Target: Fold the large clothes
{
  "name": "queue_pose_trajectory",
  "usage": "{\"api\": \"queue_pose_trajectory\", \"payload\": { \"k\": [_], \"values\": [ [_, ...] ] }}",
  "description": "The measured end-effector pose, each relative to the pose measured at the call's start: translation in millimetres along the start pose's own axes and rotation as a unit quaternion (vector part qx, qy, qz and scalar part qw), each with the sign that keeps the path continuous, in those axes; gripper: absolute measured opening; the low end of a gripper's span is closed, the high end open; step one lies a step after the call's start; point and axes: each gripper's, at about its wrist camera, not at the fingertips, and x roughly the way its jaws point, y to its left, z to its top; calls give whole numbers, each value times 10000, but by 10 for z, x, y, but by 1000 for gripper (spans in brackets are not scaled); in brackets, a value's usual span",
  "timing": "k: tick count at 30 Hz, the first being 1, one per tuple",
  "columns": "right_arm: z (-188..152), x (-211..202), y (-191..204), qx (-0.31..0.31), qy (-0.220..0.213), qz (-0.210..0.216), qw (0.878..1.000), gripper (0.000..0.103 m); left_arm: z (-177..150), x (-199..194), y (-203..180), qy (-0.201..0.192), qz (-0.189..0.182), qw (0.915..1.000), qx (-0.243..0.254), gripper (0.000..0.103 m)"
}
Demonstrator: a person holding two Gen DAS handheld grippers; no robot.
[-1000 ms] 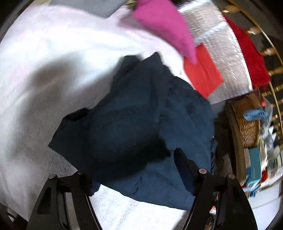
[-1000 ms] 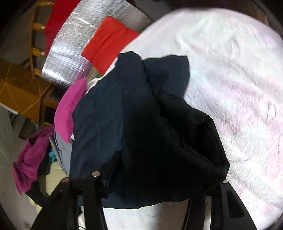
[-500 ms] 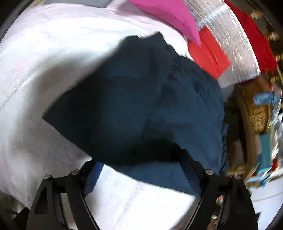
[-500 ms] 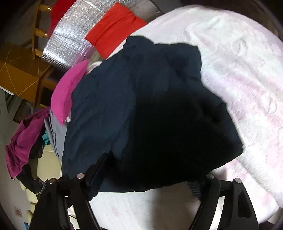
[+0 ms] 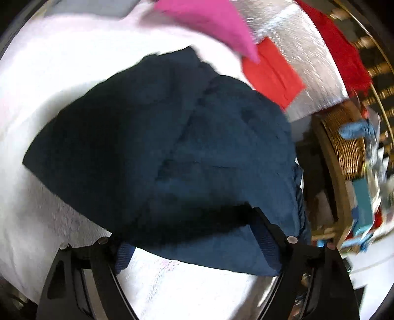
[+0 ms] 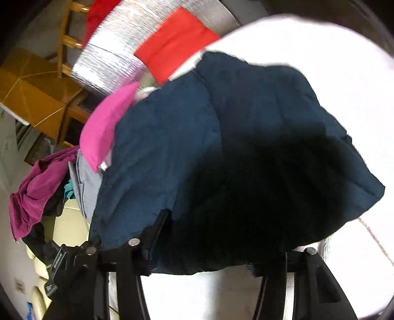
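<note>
A large navy blue garment [image 5: 172,152] lies bunched on the white fleece-covered table [image 5: 49,73]; it also fills the right wrist view [image 6: 221,160]. My left gripper [image 5: 192,236] has its fingers spread wide, with the garment's near hem draped over the fingertips [image 5: 266,236]. My right gripper [image 6: 204,248] is also spread wide, its fingertips hidden under the garment's dark near edge. No pinch on the cloth shows in either view.
A pink folded cloth [image 5: 209,22] and a red folded cloth [image 5: 270,71] lie at the table's far side by a silver foil sheet [image 5: 307,61]. A wicker basket [image 5: 344,140] stands right. Magenta clothes [image 6: 39,187] and a grey garment [image 6: 86,182] hang off the left edge.
The navy garment has been pulled flatter and spread wider over the table. Both grippers have drawn back toward the near edge, with the hem over their fingers.
</note>
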Motion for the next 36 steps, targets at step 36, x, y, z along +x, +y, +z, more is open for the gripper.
{"api": "queue_pose_trajectory", "payload": {
  "k": [36],
  "values": [
    [-226,-81,134,-494,838,-474,9941,63,-476,-117,-494,-70,1787,9673,1798,87]
  ]
}}
